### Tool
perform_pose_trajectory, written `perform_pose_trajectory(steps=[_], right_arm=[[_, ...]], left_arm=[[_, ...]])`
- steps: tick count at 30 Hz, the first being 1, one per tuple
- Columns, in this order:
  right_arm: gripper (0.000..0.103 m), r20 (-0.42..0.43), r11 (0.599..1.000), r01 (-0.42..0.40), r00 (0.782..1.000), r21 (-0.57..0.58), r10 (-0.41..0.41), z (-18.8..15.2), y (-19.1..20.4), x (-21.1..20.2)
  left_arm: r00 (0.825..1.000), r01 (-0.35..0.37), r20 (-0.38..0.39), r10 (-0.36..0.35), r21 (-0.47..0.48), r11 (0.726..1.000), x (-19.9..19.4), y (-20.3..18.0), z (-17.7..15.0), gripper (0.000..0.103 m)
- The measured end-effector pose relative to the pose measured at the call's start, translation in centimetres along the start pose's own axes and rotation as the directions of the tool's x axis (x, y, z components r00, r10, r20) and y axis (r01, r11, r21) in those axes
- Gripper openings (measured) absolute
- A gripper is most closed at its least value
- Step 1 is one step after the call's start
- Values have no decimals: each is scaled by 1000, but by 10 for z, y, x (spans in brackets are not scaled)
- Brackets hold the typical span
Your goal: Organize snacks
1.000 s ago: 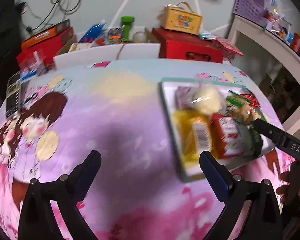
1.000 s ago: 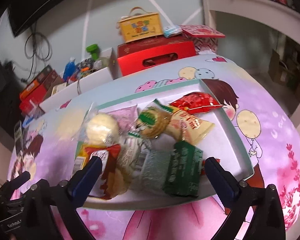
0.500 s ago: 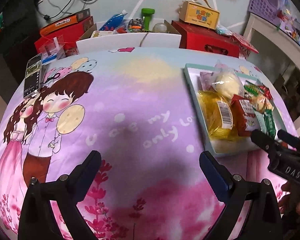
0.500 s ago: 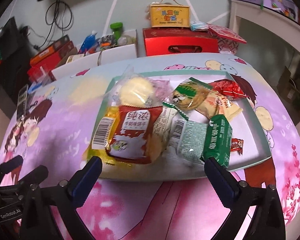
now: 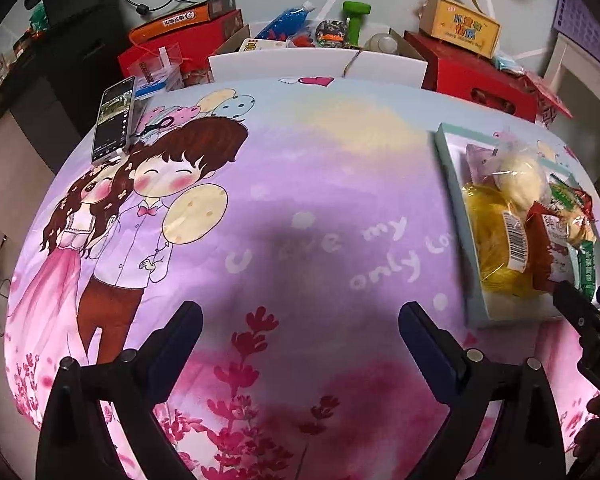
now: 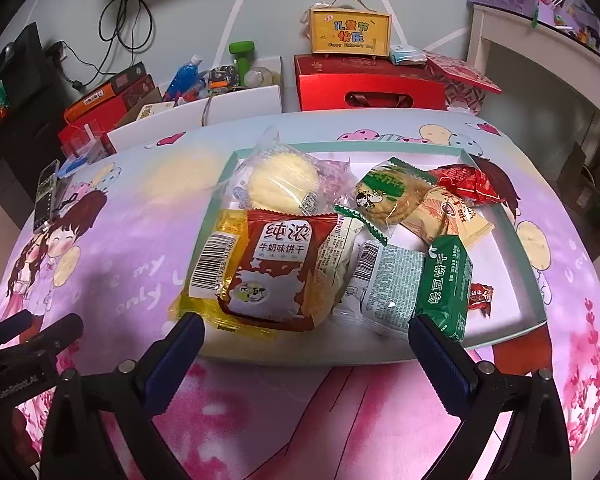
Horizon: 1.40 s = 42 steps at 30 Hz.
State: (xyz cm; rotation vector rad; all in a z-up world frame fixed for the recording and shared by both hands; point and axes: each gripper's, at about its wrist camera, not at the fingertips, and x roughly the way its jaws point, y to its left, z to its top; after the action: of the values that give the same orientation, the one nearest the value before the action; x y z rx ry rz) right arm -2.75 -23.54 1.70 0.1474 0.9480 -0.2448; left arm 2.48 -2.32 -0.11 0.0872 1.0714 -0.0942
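Observation:
A pale green tray [image 6: 524, 280] [image 5: 454, 200] lies on the cartoon-print cloth, piled with several wrapped snacks. Among them are a red milk-biscuit pack [image 6: 276, 264], a yellow pack [image 6: 216, 260] [image 5: 496, 248], a clear-wrapped bun [image 6: 284, 184] [image 5: 520, 180], a green cake pack [image 6: 444, 284] and a small red pack [image 6: 468, 184]. My right gripper [image 6: 304, 334] is open at the tray's near edge, holding nothing. My left gripper [image 5: 300, 320] is open over bare cloth, left of the tray. The right gripper's fingers [image 5: 580, 308] show at the left view's right edge.
A phone [image 5: 114, 118] lies at the cloth's far left. Behind the table stand a white box [image 5: 316, 62] of oddments, red boxes [image 6: 368, 88] and a yellow carry box [image 6: 350, 32]. A white shelf [image 6: 540, 40] rises at the right.
Both grippers have drawn back and swung left; the tray now sits farther right in the left wrist view and centred before the right gripper. Both stayed open and empty.

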Motion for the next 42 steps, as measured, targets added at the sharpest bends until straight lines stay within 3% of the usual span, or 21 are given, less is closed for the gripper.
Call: perform_pose_trajectory(steps=[42], right_arm=[[103, -14, 1000, 17, 1000, -20, -18, -2, 4, 3]], left_arm=[[999, 42, 29, -43, 22, 999, -7, -10, 1, 99]])
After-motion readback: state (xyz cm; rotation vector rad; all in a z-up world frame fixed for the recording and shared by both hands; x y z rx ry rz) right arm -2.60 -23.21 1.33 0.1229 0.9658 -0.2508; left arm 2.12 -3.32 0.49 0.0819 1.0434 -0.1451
